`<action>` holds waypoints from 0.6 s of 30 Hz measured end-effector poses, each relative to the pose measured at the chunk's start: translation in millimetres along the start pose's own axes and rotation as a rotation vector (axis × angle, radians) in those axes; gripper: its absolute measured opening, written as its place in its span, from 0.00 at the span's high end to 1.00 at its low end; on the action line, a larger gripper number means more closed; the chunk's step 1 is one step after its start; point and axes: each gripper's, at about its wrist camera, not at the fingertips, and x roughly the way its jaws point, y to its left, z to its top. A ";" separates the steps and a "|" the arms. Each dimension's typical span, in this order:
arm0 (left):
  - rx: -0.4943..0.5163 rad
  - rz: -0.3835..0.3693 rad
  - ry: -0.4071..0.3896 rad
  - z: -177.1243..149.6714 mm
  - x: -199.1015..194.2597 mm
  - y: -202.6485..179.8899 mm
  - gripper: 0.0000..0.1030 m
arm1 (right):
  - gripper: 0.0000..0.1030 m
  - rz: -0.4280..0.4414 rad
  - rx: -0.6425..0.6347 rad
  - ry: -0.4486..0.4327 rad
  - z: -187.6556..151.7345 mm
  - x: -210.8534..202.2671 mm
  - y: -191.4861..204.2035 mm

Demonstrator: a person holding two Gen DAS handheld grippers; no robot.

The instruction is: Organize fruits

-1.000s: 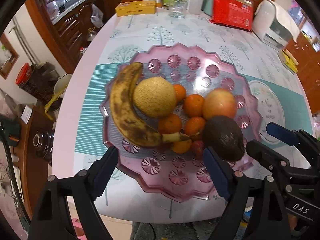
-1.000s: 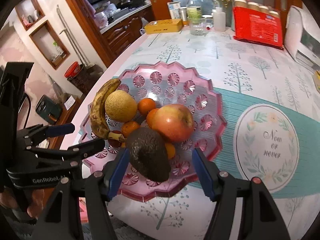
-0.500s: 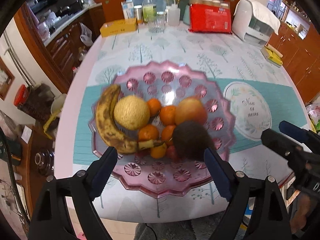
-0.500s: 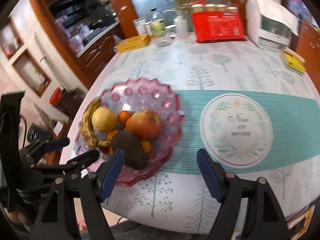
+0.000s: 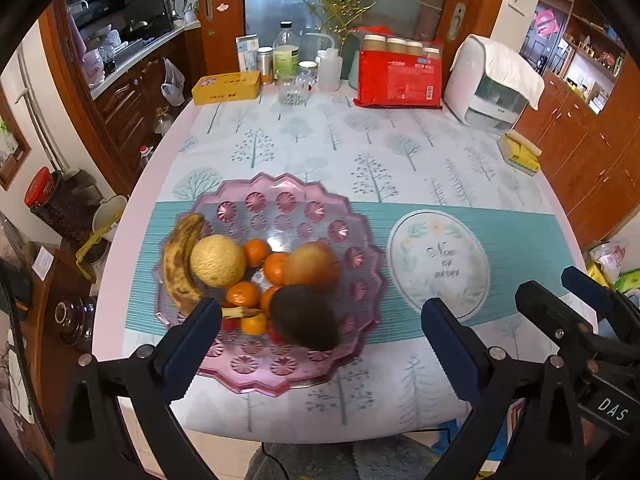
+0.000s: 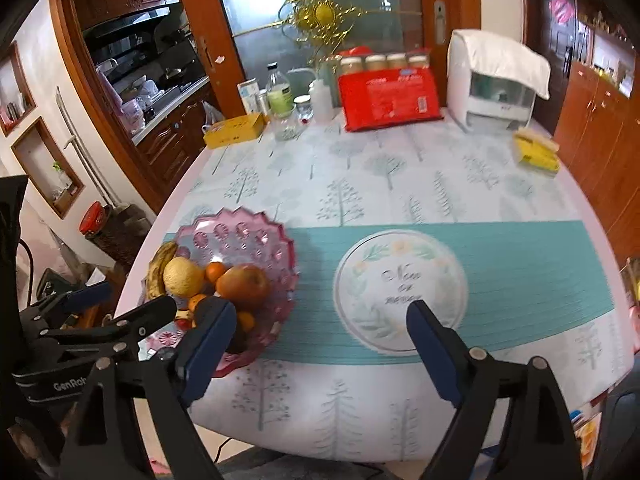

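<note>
now pink tray (image 5: 280, 380) seemingly near table edge (image 5: 320, 436), placemat (image 6: 520, 272) bare

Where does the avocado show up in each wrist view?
Left wrist: avocado in plain sight at the pink tray's near edge, lower centre.
Right wrist: only a dark sliver at lower left, mostly behind a gripper finger.
Shared landmark: the round "Now or never" print right of the tray.
</note>
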 end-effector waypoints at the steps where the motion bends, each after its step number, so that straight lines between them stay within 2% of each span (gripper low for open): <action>1: -0.003 0.003 0.000 -0.1 -0.7 -4.3 0.03 | 0.14 -0.004 0.001 -0.003 0.6 -1.7 -2.2; 10: -0.033 0.014 0.009 1.8 2.2 -21.5 0.03 | 0.14 0.017 -0.004 0.030 3.9 1.8 -19.4; 18: -0.034 0.036 -0.012 8.8 1.5 -30.1 0.03 | 0.14 0.019 -0.022 0.013 10.5 0.6 -26.8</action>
